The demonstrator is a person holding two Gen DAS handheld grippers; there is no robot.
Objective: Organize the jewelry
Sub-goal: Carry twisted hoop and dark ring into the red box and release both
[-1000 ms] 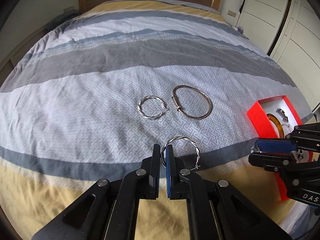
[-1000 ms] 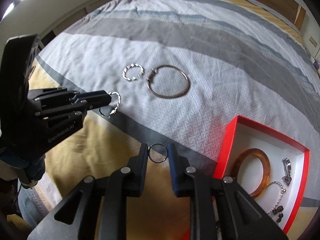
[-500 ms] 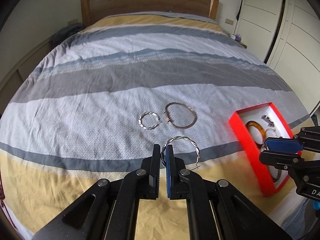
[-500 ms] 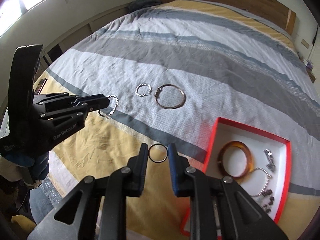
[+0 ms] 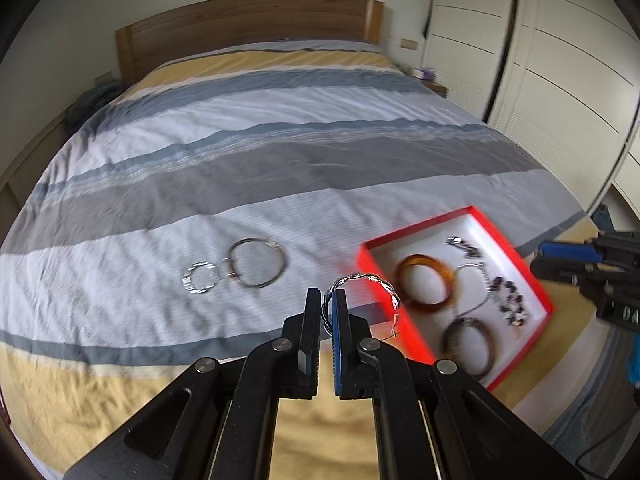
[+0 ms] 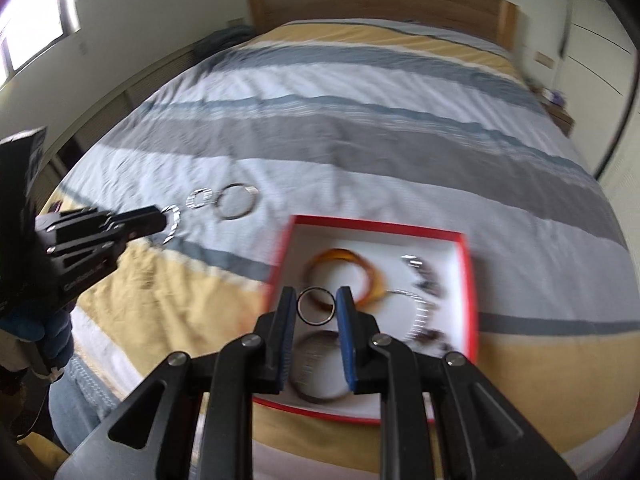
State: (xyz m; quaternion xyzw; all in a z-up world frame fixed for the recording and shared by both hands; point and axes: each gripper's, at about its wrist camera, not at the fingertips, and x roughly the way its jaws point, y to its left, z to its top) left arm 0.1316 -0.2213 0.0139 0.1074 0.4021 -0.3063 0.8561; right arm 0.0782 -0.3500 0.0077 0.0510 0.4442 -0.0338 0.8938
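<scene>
— Both rings have risen off the bed; where now?
— Dark ring (image 6: 316, 306), clenched in the right gripper (image 6: 316, 307), hangs over the red box (image 6: 467, 276). Twisted hoop (image 5: 370, 292), pinched in the left gripper (image 5: 327, 312), hangs left of it.

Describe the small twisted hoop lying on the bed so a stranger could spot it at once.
Start at the striped bedspread, on its pale band left of the red box. Two rings lie there side by side: a large plain bangle and, just left of it, the twisted hoop. It is the smaller one, with a rope-like silver surface.
</scene>
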